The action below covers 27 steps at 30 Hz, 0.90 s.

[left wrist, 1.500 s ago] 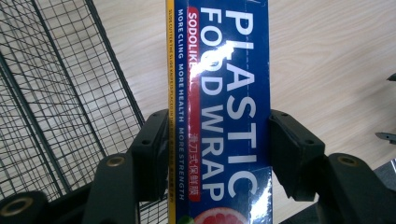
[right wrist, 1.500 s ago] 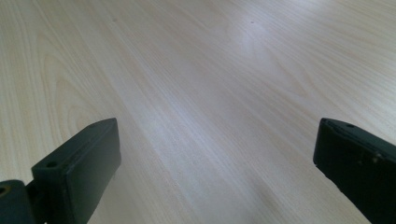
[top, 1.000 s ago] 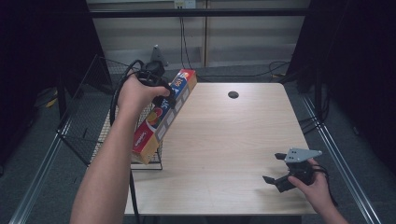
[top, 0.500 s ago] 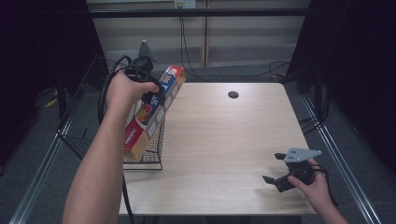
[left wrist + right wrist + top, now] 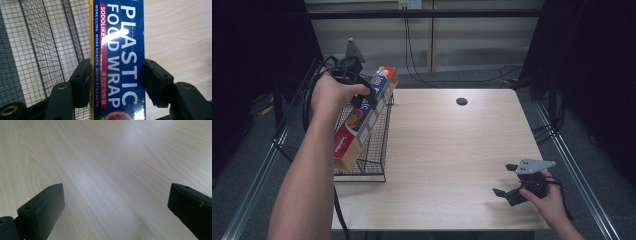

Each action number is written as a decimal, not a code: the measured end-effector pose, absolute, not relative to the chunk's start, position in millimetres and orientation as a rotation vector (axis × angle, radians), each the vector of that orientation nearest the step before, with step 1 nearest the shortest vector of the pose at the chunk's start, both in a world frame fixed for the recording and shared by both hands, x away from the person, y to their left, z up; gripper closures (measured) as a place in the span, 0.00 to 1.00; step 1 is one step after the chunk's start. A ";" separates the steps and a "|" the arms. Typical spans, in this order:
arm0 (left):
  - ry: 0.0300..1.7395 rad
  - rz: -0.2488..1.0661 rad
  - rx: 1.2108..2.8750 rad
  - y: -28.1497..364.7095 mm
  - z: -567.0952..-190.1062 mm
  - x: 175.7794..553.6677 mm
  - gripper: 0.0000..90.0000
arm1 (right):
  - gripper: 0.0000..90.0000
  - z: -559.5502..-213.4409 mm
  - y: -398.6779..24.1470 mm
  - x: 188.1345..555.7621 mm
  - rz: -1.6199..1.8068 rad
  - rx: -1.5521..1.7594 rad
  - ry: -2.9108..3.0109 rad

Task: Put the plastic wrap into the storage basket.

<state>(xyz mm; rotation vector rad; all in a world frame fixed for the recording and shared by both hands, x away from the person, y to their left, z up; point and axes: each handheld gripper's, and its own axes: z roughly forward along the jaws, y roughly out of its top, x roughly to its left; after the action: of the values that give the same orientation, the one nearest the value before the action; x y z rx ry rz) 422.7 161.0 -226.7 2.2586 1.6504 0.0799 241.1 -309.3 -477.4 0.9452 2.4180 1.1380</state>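
From the high view we look forward and down on the whole tabletop (image 5: 452, 150) from above the person's side. The left gripper view sits very close over the plastic wrap box (image 5: 117, 60), facing down its length, with the wire basket (image 5: 45, 50) beside it; the high view shares both. The right gripper view skims low and near across bare tabletop, also shared.

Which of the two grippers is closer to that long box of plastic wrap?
Left. The left gripper is clamped on the plastic wrap box above the wire basket; the right gripper sits open, far across the table.
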 end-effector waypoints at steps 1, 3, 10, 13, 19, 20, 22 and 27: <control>1.658 0.079 2.254 162.4 -225.7 422.7 0.49 | 0.01 -477.5 -309.3 241.1 1.137 0.945 2.418; 1.665 0.093 2.249 165.5 -224.5 422.9 0.49 | 0.01 -477.7 -309.3 241.2 1.141 0.944 2.420; 1.686 0.103 2.234 175.3 -221.9 424.3 0.49 | 0.01 -477.5 -309.2 241.0 1.135 0.945 2.419; 1.703 0.104 2.216 178.3 -221.4 424.6 0.49 | 0.01 -477.3 -309.2 240.9 1.135 0.945 2.421; 1.714 0.115 2.214 185.7 -218.1 426.0 0.49 | 0.01 -476.7 -309.3 241.0 1.141 0.944 2.416; 1.712 0.116 2.212 187.3 -217.6 426.2 0.49 | 0.01 -476.8 -309.2 241.1 1.143 0.944 2.419; 1.715 0.117 2.207 189.8 -216.7 426.9 0.49 | 0.01 -476.7 -309.1 241.1 1.141 0.946 2.418; 1.733 0.118 2.196 193.6 -216.0 428.2 0.49 | 0.01 -476.5 -308.8 241.1 1.142 0.940 2.421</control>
<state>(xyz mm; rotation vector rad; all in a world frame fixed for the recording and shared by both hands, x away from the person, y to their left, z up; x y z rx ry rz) 428.2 193.6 -216.0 2.1956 1.7327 0.1182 241.1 -308.8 -476.5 0.9401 2.4210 1.1425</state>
